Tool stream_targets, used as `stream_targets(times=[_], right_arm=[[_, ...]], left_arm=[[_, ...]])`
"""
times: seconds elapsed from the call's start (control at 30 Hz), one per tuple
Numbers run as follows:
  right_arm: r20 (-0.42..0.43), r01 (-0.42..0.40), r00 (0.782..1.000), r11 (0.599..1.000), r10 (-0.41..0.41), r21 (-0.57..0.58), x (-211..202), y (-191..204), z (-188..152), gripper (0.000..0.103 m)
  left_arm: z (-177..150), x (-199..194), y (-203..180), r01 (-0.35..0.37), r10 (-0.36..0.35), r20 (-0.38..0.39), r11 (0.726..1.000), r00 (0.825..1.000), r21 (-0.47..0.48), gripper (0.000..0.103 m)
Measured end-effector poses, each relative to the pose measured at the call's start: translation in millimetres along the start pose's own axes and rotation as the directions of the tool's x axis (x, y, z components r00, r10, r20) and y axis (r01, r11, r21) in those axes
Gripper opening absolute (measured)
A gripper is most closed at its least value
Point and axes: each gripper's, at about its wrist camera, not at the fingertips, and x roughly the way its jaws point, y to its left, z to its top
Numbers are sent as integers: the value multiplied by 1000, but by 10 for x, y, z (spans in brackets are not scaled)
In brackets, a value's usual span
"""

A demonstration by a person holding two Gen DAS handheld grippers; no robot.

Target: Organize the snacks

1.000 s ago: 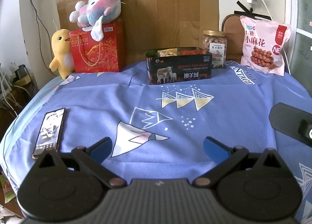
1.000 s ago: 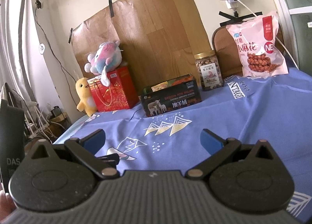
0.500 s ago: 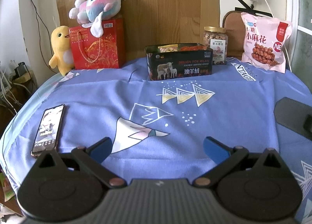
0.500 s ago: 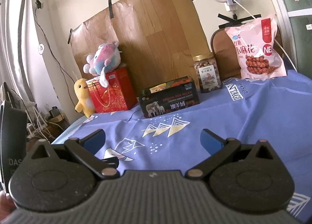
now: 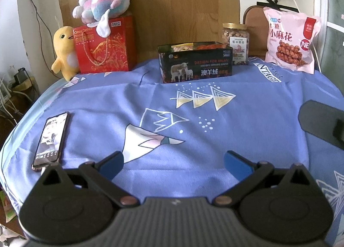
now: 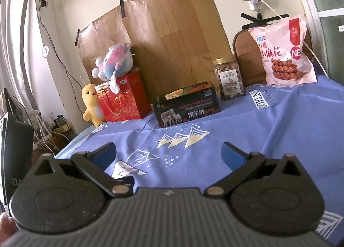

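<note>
Since a second ago both views have crept back and tilted a little: the dark sheep-printed box (image 5: pixel 195 63) sits slightly lower and smaller in each, so both hands are drifting away from the back of the counter (image 5: pixel 247 122), not toward it. Nothing on the cloth has shifted.

The left tongs (image 5: pixel 173 161) hang over the blue cloth, spread wide and empty. The right tongs (image 6: pixel 168 154) are spread the same way, holding nothing. The box stands at the back, already showing packets inside. Just to the right of the box and a little behind it is the peanut jar (image 5: pixel 236 43) with its gold lid, and farther right of the box the pink bag of fried dough twists (image 5: pixel 291 39) leans upright. Well to the left of the box lie a red gift bag (image 5: pixel 105 47), a yellow duck plush (image 5: pixel 63 50) and a pastel plush (image 5: pixel 103 2); a phone (image 5: pixel 51 140) lies near the front left.

I judge that the reach for the next snack has not begun. The jar looks the easier pick: close on its straight sides below the lid, level, and lift clear of the box wall before moving across. The bag is soft, so pinch its top seam.
</note>
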Motion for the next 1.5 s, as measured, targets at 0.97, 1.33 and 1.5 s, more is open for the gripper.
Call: stream_targets(times=[0.97,1.33,1.5], right_arm=[[-20,-11,1000,1000,11,-2,35,-32,-31,103],[-18,-12,1000,1000,12,-2,41,-22,-52,103],[-19,-13,1000,1000,13,-1,40,-21,-56,103]], left_arm=[[-75,33,-40,-2,2,-13,1000,1000,24,103],[-92,34,-46,-4,5,-10,1000,1000,26,103],[-94,33,-49,-3,4,-12,1000,1000,26,103]])
